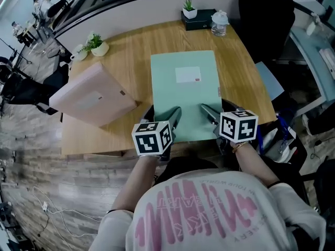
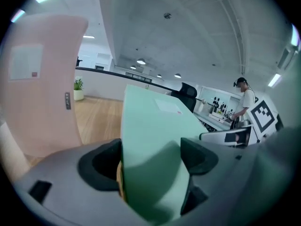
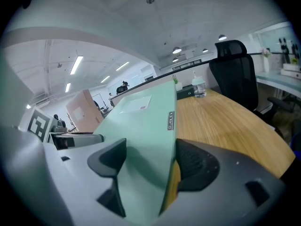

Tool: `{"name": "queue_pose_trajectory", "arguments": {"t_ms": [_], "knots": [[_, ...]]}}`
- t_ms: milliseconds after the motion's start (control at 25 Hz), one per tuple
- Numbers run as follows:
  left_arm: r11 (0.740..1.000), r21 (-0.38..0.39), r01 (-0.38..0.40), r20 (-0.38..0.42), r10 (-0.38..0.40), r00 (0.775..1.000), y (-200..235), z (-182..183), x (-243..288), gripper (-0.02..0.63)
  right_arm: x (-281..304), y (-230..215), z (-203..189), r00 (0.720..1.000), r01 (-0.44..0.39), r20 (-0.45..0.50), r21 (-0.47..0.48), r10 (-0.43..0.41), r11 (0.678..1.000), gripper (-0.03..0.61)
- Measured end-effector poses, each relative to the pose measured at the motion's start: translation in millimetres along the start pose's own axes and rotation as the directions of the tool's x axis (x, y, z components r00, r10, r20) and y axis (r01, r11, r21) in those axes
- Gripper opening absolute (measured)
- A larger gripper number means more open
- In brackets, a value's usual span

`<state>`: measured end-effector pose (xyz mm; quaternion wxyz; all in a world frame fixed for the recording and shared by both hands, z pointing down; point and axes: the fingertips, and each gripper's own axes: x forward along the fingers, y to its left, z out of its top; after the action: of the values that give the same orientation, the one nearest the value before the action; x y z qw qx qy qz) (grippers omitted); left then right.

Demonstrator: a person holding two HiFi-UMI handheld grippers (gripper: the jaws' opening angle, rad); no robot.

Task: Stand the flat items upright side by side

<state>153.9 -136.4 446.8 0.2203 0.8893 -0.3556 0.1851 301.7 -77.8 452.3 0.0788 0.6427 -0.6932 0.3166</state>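
Observation:
A mint-green file box (image 1: 184, 88) with a white label is tilted up off the wooden table (image 1: 131, 51), its near edge raised. My left gripper (image 1: 170, 122) is shut on the left part of that near edge and my right gripper (image 1: 208, 114) on the right part. In the left gripper view the green box (image 2: 150, 126) fills the gap between the jaws of the left gripper (image 2: 151, 157). The right gripper view shows the green box (image 3: 141, 121) clamped the same way in the right gripper (image 3: 148, 161). A pink file box (image 1: 97, 98) stands on edge to the left, also visible as the pink box (image 2: 42, 79).
Two small potted plants (image 1: 98, 45) (image 1: 189, 8), a black box (image 1: 201, 19) and a clear jar (image 1: 219, 23) sit along the table's far edge. A black office chair (image 1: 264, 20) stands at the back right. A blue sheet (image 1: 269, 80) lies at the table's right edge.

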Motion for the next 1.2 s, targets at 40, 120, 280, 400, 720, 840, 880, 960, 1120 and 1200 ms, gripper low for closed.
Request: {"name": "queue_pose_trajectory", "arguments": {"t_ms": [40, 120, 280, 400, 720, 840, 880, 960, 1120, 1200], "knots": [[1.000, 0.002, 0.000, 0.009, 0.000, 1.000, 1, 2, -8, 0.402, -4, 7, 1, 1.000, -0.003, 0.011, -0.005, 0.003, 1.000, 0.331], [1.000, 0.005, -0.003, 0.037, 0.003, 0.999, 4, 7, -25, 0.401, -11, 22, 5, 0.999, -0.008, 0.033, -0.023, 0.009, 1.000, 0.333], [1.000, 0.017, -0.002, 0.106, 0.000, 0.994, 10, 17, -59, 0.397, -25, 54, 16, 0.996, -0.015, 0.087, -0.076, 0.022, 0.997, 0.333], [0.999, 0.038, 0.011, 0.140, -0.016, 0.990, 16, 18, -88, 0.391, -40, 81, 14, 0.991, -0.012, 0.133, -0.095, 0.025, 0.995, 0.333], [0.994, 0.110, -0.009, 0.202, -0.014, 0.979, 38, 15, -159, 0.377, -59, 147, 1, 0.978, -0.028, 0.202, -0.125, 0.054, 0.992, 0.335], [0.991, 0.128, -0.032, 0.223, 0.003, 0.975, 45, 14, -183, 0.374, -63, 168, -2, 0.973, -0.050, 0.214, -0.141, 0.080, 0.989, 0.339], [0.991, 0.131, -0.039, 0.230, 0.008, 0.973, 48, 13, -190, 0.373, -65, 175, -2, 0.971, -0.055, 0.223, -0.152, 0.089, 0.987, 0.339], [0.988, 0.146, -0.039, 0.233, 0.004, 0.973, 49, 9, -202, 0.368, -69, 185, -2, 0.965, -0.051, 0.245, -0.173, 0.093, 0.984, 0.341], [0.983, 0.174, -0.054, 0.257, 0.007, 0.966, 49, 5, -220, 0.357, -76, 197, -2, 0.956, -0.053, 0.274, -0.197, 0.107, 0.979, 0.347], [0.983, 0.168, -0.069, 0.271, 0.021, 0.962, 54, 3, -229, 0.357, -76, 206, -2, 0.953, -0.063, 0.279, -0.207, 0.121, 0.976, 0.347]]}}
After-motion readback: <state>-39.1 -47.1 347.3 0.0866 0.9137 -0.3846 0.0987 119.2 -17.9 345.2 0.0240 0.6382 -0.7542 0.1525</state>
